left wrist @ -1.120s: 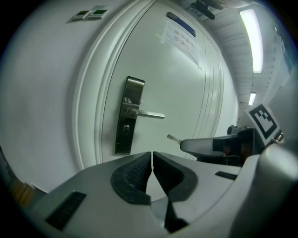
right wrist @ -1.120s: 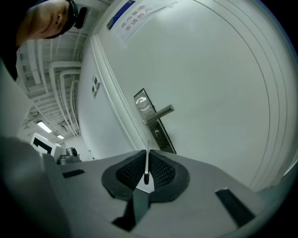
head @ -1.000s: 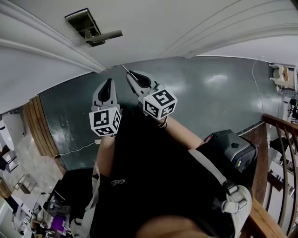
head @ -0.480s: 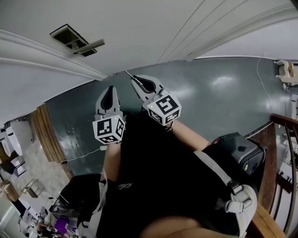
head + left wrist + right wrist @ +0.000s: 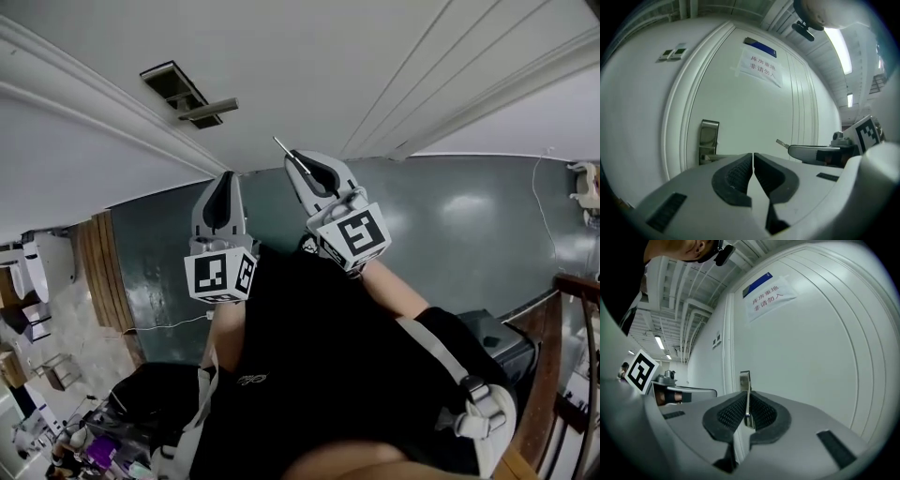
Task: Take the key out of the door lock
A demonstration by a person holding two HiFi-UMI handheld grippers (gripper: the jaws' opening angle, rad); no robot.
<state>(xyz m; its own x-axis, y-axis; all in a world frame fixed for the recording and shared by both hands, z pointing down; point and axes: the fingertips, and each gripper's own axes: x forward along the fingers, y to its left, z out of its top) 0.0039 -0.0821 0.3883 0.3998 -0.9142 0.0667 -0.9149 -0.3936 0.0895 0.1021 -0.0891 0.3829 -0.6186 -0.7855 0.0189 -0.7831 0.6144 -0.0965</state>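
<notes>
Holding key [image 5: 283,146] in right gripper [image 5: 300,164], jaws clenched on it, thin blade sticking out past the tips toward the white door [image 5: 309,66]. Out of the lock, clear of the door, tip not touching anything. In right gripper view, just an edge-on metal strip pinched between the ribbed pads [image 5: 733,411]; above it a small metal rectangle, probably the lock plate on the door behind, hard to say from this angle.

Left gripper [image 5: 753,159] beside the right one, jaws clenched together, nothing between them. Both aimed at the door, left one slightly lower in head view, the two near each other but apart.

Lock plate with lever handle [image 5: 190,96] up and to the left of both grippers in head view, well apart from the key. Seen from the left gripper as a metal plate left of the jaw line, near the door's left edge.

Paper sign [image 5: 759,69] with printed characters taped high on the door, blue strip above it. Dark glossy floor [image 5: 450,206] under the grippers.
</notes>
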